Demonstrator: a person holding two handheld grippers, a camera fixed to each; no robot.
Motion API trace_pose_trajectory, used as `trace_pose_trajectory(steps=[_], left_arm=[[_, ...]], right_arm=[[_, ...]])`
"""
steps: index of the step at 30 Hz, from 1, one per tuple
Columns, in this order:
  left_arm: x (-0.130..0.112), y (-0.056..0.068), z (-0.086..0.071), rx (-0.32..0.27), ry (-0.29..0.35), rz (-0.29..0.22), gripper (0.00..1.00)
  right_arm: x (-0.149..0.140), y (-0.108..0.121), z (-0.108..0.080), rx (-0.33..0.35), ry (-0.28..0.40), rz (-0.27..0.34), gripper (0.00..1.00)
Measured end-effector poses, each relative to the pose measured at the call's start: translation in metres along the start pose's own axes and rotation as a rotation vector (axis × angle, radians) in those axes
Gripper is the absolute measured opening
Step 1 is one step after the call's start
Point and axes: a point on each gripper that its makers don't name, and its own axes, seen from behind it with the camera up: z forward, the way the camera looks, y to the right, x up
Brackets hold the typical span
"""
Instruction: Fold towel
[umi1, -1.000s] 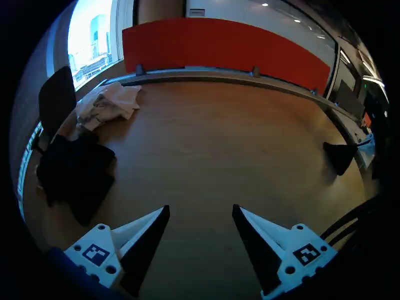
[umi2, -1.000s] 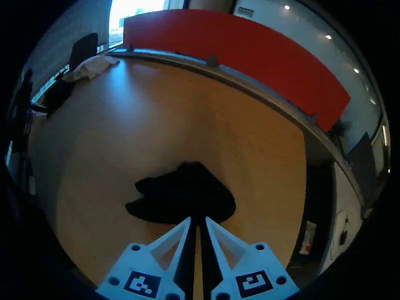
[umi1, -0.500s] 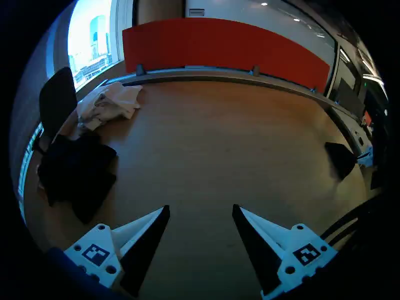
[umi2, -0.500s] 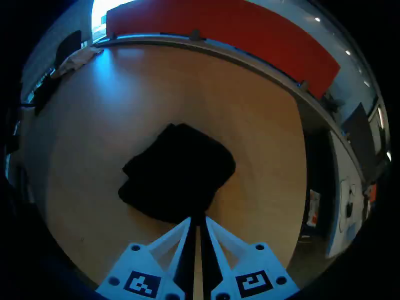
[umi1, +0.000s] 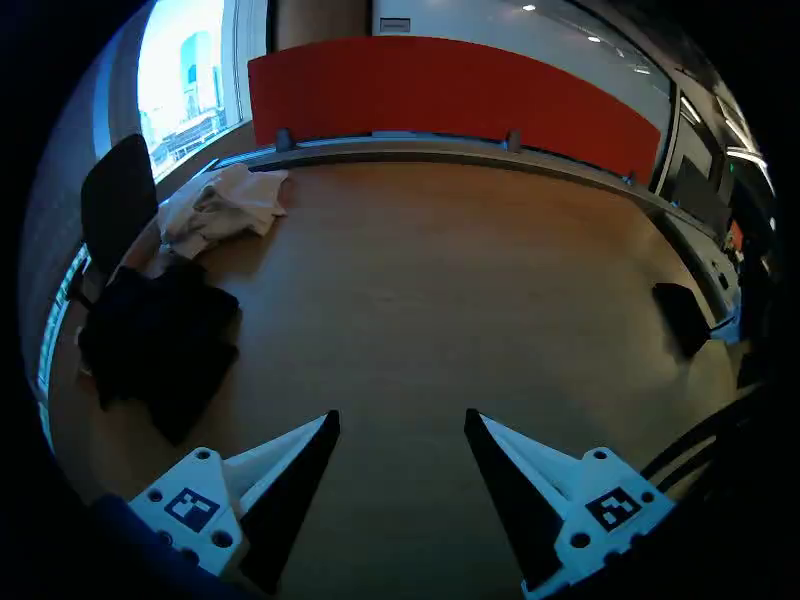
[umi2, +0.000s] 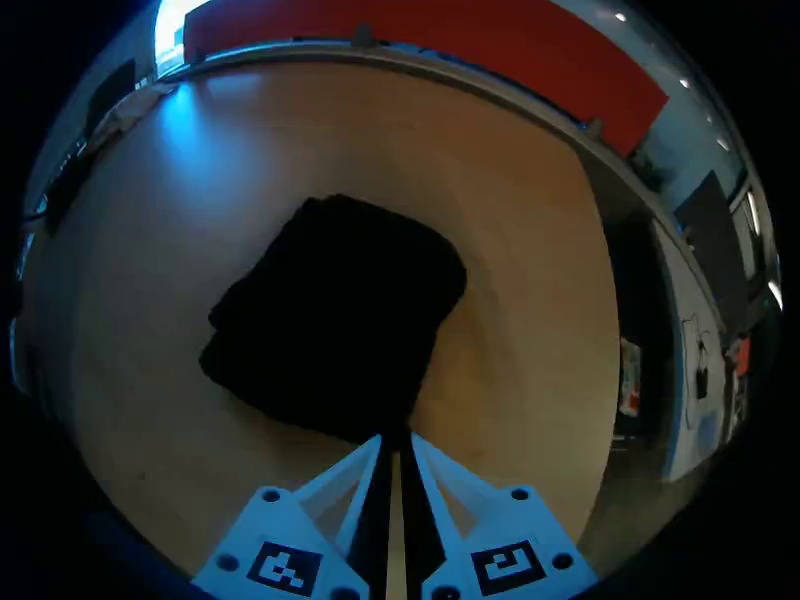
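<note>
- L tool: jaws spread wide, nothing between them, bare wood table under & ahead.
- R tool: fingers almost together, just a thin slit w/ table colour showing thru lower down. At the tips they pinch the near edge of the black towel.
- Towel lies spread on the table straight ahead of R tool, reaching away & a bit left. Outline is lumpy, not squared.
- Ahead-left of L tool, near table edge: dark cloth heap, crumpled.
- Farther ahead-left, beyond the heap: pale cloth, bunched up, apart from the heap.
- Left of both cloths: dark chair beside the table.
- Far side of table, ahead of L tool: red screen along the back edge.
- Far right of L tool, by table edge: small dark shape; can't tell what it is.
</note>
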Motion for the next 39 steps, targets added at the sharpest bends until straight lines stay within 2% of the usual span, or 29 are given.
trace_pose_trajectory(steps=[11, 26, 33, 39], left_arm=[[-0.002, -0.002, -0.001, 0.006, -0.003, -0.002, 0.93], [0.001, 0.000, 0.002, 0.004, -0.003, 0.002, 0.93], [0.001, -0.001, 0.002, 0.005, -0.003, 0.003, 0.93], [0.000, -0.001, 0.002, 0.005, -0.004, 0.003, 0.93]], right_arm=[[-0.016, 0.008, 0.014, -0.051, -0.056, 0.017, 0.06], [-0.016, 0.005, 0.016, -0.044, -0.052, 0.046, 0.07], [-0.016, 0.007, 0.016, -0.052, -0.047, 0.058, 0.14], [-0.017, 0.010, 0.015, -0.066, -0.044, 0.076, 0.27]])
